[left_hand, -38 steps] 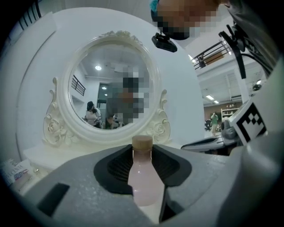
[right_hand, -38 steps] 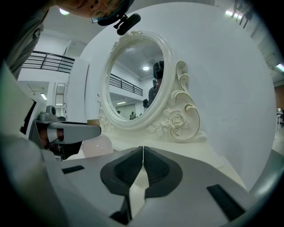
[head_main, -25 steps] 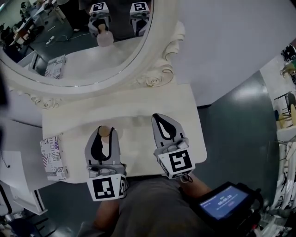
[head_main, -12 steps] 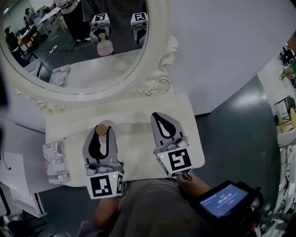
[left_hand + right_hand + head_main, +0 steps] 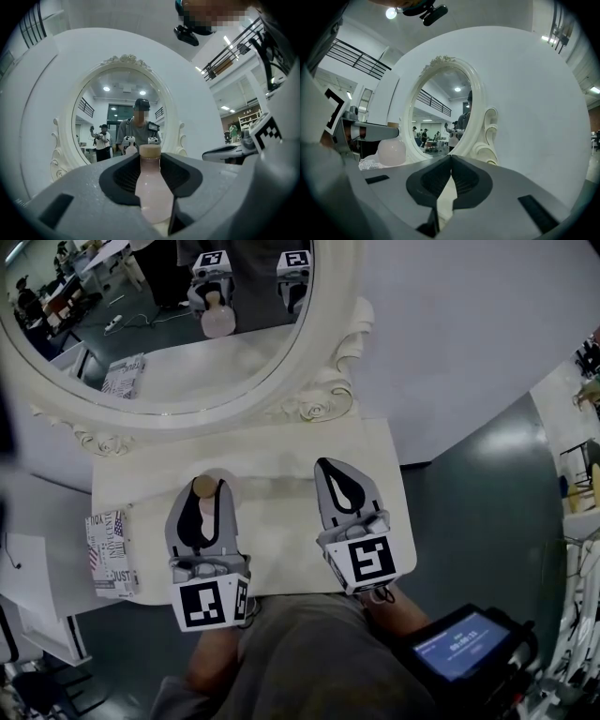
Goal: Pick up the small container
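A small pale pink bottle (image 5: 151, 187) with a tan cap (image 5: 202, 487) stands upright between the pads of my left gripper (image 5: 151, 161), which is shut on its body. In the head view that left gripper (image 5: 212, 487) is over the left half of the white vanity top (image 5: 281, 460). My right gripper (image 5: 329, 465) hovers over the right half, shut and with nothing in it. The right gripper view shows its tips (image 5: 451, 157) meeting, with the bottle's round body (image 5: 391, 152) off to the left. I cannot tell whether the bottle touches the tabletop.
A large oval mirror (image 5: 169, 334) in an ornate white frame (image 5: 323, 395) rises behind the vanity top and reflects both grippers and the bottle. A printed box (image 5: 111, 554) lies at the left edge. A device with a lit screen (image 5: 464, 645) sits at lower right. Dark floor (image 5: 478, 484) surrounds the table.
The left gripper keeps its hold on the bottle throughout. Both grippers sit almost where they were; only the head camera's framing has shifted a little.
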Demonstrator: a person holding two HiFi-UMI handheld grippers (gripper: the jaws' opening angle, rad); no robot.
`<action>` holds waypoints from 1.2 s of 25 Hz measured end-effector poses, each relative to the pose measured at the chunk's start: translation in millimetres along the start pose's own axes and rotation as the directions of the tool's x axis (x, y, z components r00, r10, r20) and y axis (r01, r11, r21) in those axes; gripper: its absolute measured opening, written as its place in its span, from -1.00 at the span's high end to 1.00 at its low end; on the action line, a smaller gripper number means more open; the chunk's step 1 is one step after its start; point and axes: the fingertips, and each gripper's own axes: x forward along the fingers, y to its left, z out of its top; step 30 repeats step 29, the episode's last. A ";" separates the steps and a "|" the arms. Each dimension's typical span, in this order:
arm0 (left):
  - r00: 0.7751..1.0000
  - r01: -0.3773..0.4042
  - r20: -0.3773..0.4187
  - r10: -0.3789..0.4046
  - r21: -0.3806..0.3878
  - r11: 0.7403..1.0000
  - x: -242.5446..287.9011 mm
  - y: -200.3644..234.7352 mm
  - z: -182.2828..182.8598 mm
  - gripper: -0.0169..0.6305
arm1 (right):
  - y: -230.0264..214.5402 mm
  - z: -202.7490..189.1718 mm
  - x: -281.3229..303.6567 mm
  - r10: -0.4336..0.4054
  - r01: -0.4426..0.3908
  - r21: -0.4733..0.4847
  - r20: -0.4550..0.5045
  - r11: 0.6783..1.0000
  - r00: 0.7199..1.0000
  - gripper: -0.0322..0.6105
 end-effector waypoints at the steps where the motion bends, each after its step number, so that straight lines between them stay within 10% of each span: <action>1: 1.000 -0.003 -0.001 0.003 0.001 1.000 -0.6 0.9 0.7 0.52 | 0.2 -0.1 -0.7 -0.002 0.002 0.004 0.001 1.000 1.000 0.86; 30: 1.000 0.032 0.000 -0.032 0.001 1.000 0.1 -6.9 4.6 0.52 | 0.9 4.3 -10.2 -0.013 0.013 -0.020 -0.007 1.000 1.000 0.86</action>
